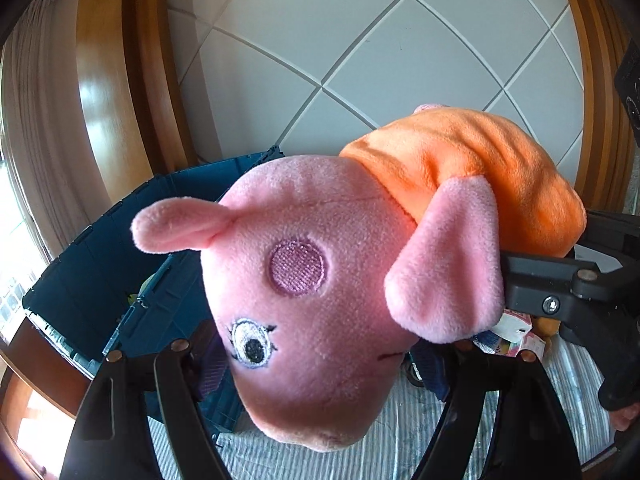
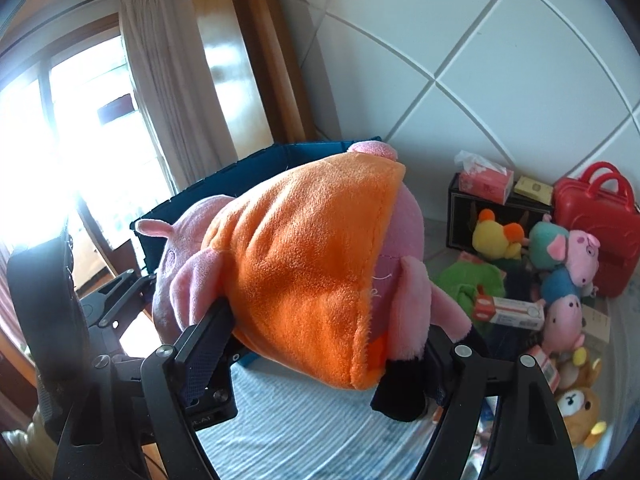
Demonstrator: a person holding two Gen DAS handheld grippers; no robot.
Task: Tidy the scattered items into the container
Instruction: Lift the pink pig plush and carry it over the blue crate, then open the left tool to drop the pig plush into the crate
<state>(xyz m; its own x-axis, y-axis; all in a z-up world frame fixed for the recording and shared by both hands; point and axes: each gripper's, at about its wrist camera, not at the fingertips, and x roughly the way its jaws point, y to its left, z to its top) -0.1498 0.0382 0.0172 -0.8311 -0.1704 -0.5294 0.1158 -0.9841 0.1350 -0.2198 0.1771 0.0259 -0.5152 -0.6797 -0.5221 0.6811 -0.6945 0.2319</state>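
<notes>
A big pink pig plush point(image 1: 320, 288) in an orange dress point(image 2: 304, 264) hangs in the air, carried by both grippers. My left gripper point(image 1: 324, 380) is shut on its head, with the fingers point(image 1: 180, 364) pressed into both sides. My right gripper point(image 2: 320, 348) is shut on the body, its pads sunk into the orange dress and the legs. In the left wrist view the right gripper's finger point(image 1: 560, 292) shows under the plush's arm. A dark blue crate point(image 1: 100, 276) stands open behind and below the plush, its far wall point(image 2: 248, 168) visible past the dress.
Scattered on the striped bed sheet point(image 2: 304, 420) at the right are a red case point(image 2: 592, 220), a tissue box point(image 2: 486, 182) on a black box, a yellow chick plush point(image 2: 496, 236), small pig plushes point(image 2: 576, 252) and a bear plush point(image 2: 580, 408). A curtain point(image 2: 160, 80) and a window are at the left.
</notes>
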